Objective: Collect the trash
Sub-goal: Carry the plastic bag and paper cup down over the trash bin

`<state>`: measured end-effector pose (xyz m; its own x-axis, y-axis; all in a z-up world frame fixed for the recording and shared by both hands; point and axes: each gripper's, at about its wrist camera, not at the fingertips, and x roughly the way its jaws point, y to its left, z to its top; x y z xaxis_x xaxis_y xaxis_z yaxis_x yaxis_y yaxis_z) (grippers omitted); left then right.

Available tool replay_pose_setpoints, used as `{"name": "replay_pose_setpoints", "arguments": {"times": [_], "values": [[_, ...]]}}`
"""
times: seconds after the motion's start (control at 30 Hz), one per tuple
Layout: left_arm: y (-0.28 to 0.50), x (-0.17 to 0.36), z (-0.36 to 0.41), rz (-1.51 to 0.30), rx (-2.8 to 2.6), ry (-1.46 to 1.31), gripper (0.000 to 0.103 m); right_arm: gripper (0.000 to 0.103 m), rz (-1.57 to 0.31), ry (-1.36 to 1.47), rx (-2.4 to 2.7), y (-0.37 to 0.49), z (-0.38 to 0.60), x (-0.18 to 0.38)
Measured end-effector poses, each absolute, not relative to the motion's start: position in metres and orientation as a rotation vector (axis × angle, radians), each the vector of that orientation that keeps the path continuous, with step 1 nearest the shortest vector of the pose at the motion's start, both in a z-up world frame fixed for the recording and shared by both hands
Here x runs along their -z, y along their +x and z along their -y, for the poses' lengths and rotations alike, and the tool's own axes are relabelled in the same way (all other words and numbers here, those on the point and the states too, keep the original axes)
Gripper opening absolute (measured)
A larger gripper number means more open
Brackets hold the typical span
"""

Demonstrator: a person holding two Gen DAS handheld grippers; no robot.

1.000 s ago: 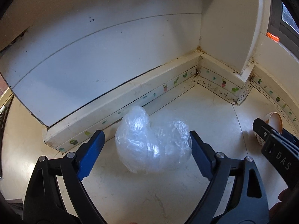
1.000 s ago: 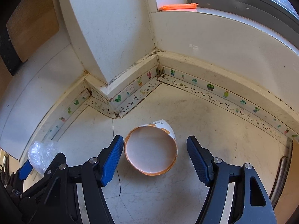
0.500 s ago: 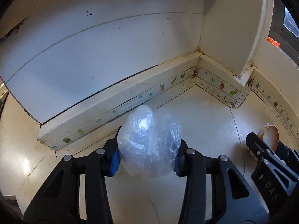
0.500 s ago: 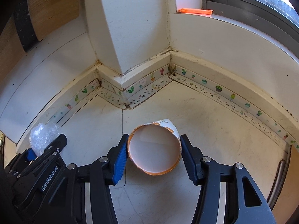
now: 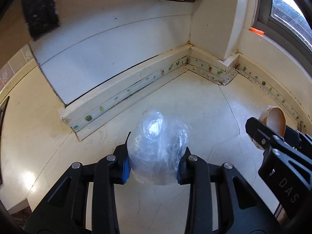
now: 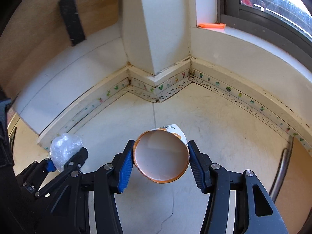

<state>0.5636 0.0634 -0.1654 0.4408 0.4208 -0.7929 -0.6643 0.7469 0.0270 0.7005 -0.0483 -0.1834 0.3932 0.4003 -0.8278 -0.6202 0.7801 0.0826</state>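
Two pieces of trash are in hand at once. The left gripper (image 5: pixel 154 165) is clenched on a crumpled clear plastic bag (image 5: pixel 159 148), its blue pads (image 5: pixel 125 167) pressed into the sides so the bulk of the film bulges out above and ahead of them. The right gripper (image 6: pixel 160 163) grasps a torn paper cup (image 6: pixel 160 157) by its rim, mouth facing the camera, with an orange edge and a ragged flap at the far side. Both appear to hang above the cream tiled floor (image 6: pixel 224 136), near the corner where the cactus-patterned skirting strip (image 6: pixel 230 88) runs along the wall.

Judging from this, the step is carrying both away to a bin, which is not in view. Doing it well means steady pressure: the bag is slippery and springy, so any slackening could let it slide out. The cup is thin and already torn, so squeezing harder would likely fold it flat. Move both smoothly, keeping them apart.
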Motion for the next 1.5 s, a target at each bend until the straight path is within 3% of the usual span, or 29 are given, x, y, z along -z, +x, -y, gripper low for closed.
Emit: {"name": "replay_pose_setpoints", "arguments": {"times": [0.43,0.9,1.2,1.5], "values": [[0.433,0.108,-0.033,-0.892,-0.513,-0.241,0.03,0.053,-0.968,-0.21,-0.647,0.572,0.09,0.128],[0.276,0.084,-0.007,-0.913,-0.18,-0.122,0.03,0.054,-0.937,-0.19,-0.449,0.365,0.141,0.085],[0.198,0.103,0.001,-0.955,-0.028,-0.048,0.03,0.053,-0.956,-0.147,-0.308,0.236,0.167,0.092],[0.151,0.155,0.013,-1.077,0.06,-0.013,0.03,0.053,-1.072,-0.139,-0.251,0.138,0.188,0.137]]}}
